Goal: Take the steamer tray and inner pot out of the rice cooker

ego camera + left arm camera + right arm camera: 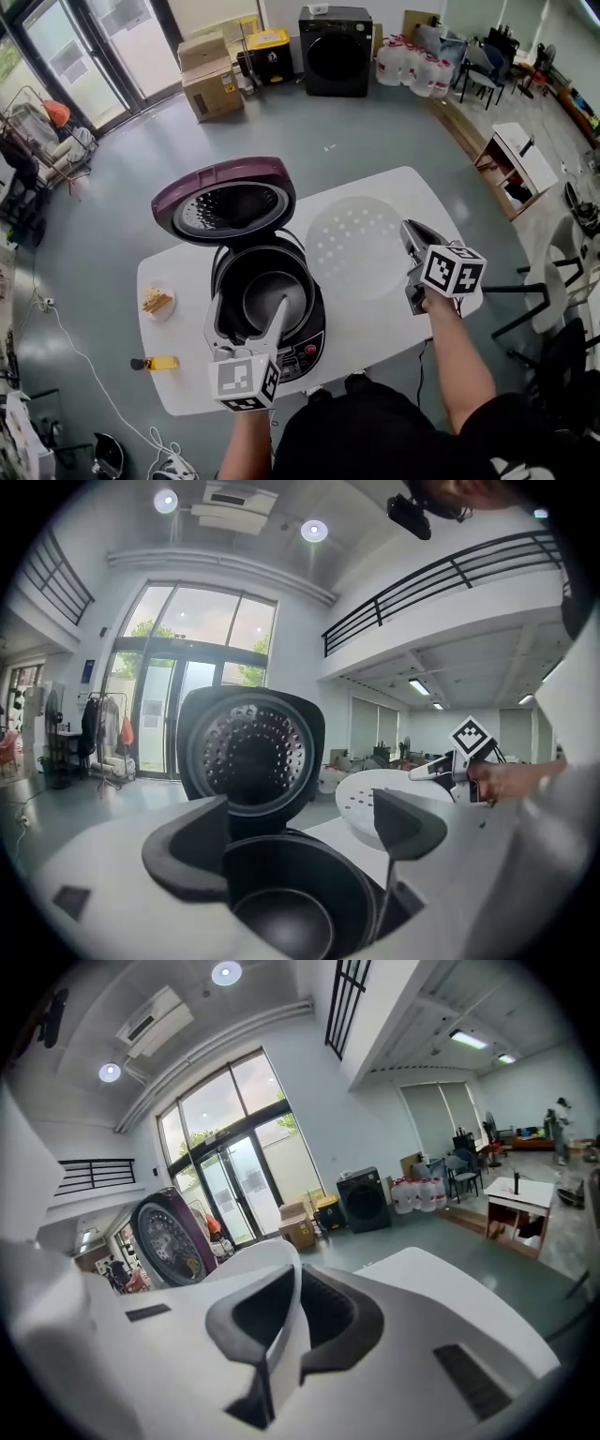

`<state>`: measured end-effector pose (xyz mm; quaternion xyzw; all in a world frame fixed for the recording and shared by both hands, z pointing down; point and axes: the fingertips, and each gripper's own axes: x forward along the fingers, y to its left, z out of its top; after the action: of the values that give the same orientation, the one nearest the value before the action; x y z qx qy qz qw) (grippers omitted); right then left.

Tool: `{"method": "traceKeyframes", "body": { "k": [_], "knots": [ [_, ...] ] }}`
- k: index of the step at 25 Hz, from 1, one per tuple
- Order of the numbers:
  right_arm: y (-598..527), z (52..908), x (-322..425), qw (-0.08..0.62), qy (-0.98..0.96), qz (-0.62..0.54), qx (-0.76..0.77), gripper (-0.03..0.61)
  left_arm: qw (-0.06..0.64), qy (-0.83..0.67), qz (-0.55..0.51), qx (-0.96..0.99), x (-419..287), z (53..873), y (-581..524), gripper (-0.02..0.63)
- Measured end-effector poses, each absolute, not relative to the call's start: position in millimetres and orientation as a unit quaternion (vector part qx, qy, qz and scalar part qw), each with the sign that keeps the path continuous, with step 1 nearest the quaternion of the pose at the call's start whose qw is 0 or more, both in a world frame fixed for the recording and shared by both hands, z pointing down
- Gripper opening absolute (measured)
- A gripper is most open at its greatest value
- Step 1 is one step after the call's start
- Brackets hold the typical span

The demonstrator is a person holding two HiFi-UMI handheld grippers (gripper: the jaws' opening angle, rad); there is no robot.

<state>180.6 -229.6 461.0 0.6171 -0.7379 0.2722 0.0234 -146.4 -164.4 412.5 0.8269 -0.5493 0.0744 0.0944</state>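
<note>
The rice cooker (267, 323) stands open on the white table (187, 380), its purple lid (225, 200) raised. The dark inner pot (274, 298) (291, 902) sits inside it. My left gripper (246, 321) (300, 841) is open at the cooker's near side, its pads (187, 855) either side of the pot's mouth and touching nothing. The white perforated steamer tray (354, 246) (394, 794) is out of the cooker, over the table's right part. My right gripper (406, 230) (295, 1321) is shut on its thin rim (281, 1326).
A small plate of snack sticks (157, 302) and a yellow-handled item (157, 363) lie at the table's left end. A chair (553, 300) stands past the right edge. Cardboard boxes (211, 80) and a black washing machine (335, 52) are far off on the floor.
</note>
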Motion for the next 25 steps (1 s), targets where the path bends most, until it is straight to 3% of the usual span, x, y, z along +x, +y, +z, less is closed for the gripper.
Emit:
{"method": "traceKeyframes", "body": {
  "k": [13,20,25],
  "knots": [
    [-287.4,567.6,235.9,0.040,-0.714,0.314,0.625,0.025,0.082,-0.560,0.085,0.820,-115.3,410.3,-174.4,0.471],
    [-322.1,635.7,237.5,0.038,-0.717,0.343,0.605,0.025,0.060,-0.582,0.086,0.806,-122.7,402.3,-176.7,0.471],
    [-330.9,676.1,230.4,0.075,-0.715,0.344,0.604,0.026,0.069,-0.591,0.098,0.798,-133.9,418.8,-175.0,0.471]
  ]
}}
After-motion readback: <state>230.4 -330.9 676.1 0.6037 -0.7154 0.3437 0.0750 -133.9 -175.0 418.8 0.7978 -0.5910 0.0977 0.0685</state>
